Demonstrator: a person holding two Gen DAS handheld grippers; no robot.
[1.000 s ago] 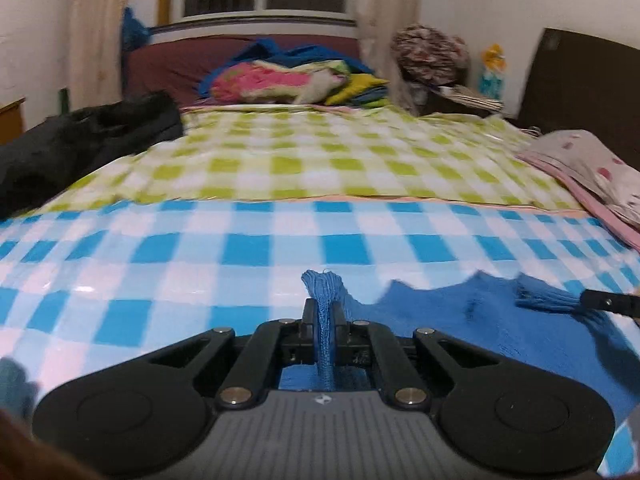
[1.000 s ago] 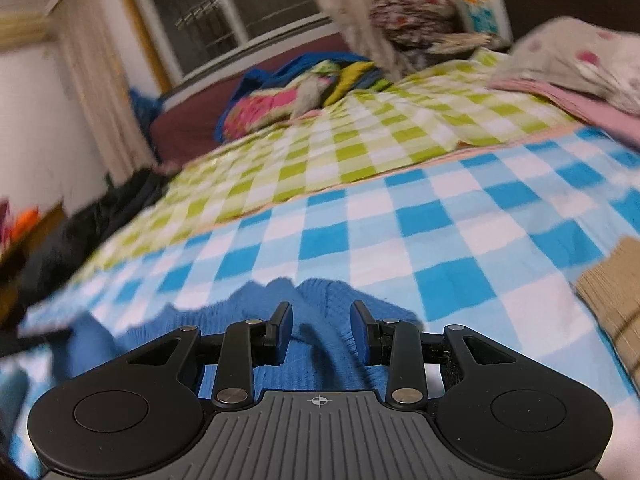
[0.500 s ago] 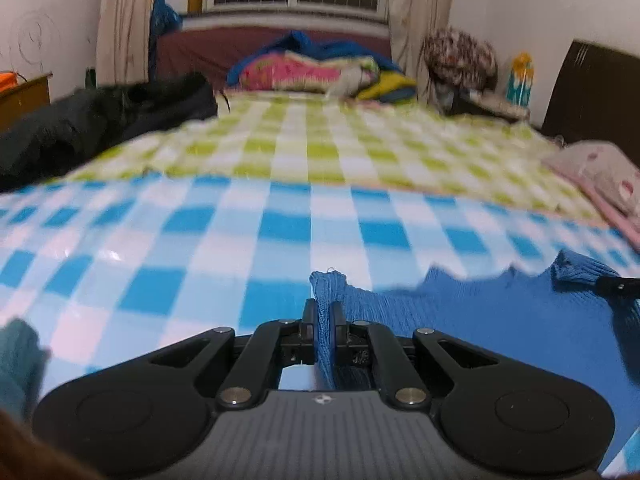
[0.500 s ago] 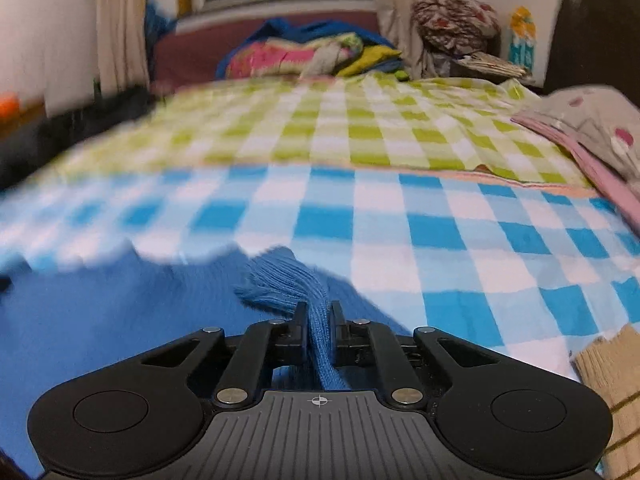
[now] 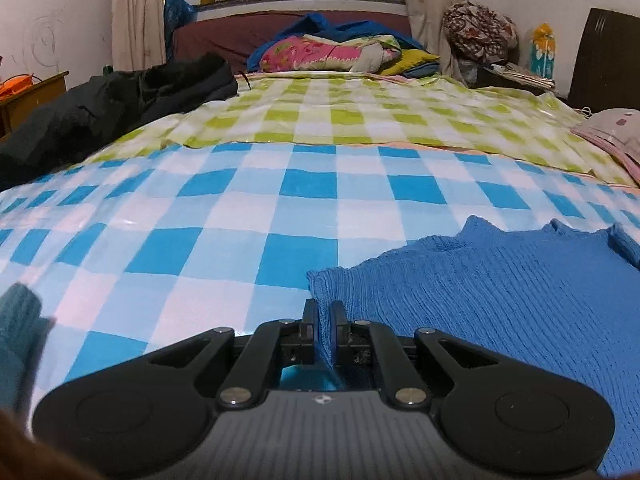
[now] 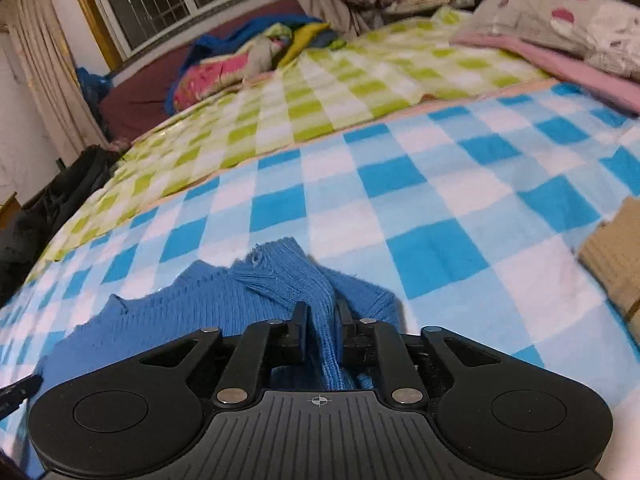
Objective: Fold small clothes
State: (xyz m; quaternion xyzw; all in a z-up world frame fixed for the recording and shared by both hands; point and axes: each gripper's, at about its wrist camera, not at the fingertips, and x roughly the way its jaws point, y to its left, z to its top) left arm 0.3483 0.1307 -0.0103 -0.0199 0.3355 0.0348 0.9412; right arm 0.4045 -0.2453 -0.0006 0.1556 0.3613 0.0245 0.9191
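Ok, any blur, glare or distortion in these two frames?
Left wrist view: sharp, fisheye-bowed, dark vignette corners, slight sheen on the glossy blue-and-white checked sheet. Right wrist view: tilted, mostly sharp, softer at the edges; the blue ribbed knit garment stays crisp.

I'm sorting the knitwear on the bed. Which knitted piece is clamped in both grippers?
The blue sweater: the left gripper and right gripper each pinch an edge. The teal knit and tan knit lie untouched at the sides.

Matte black fingers (image 5: 309,312), ribbed grey housing, silver screws, crosshair mark.
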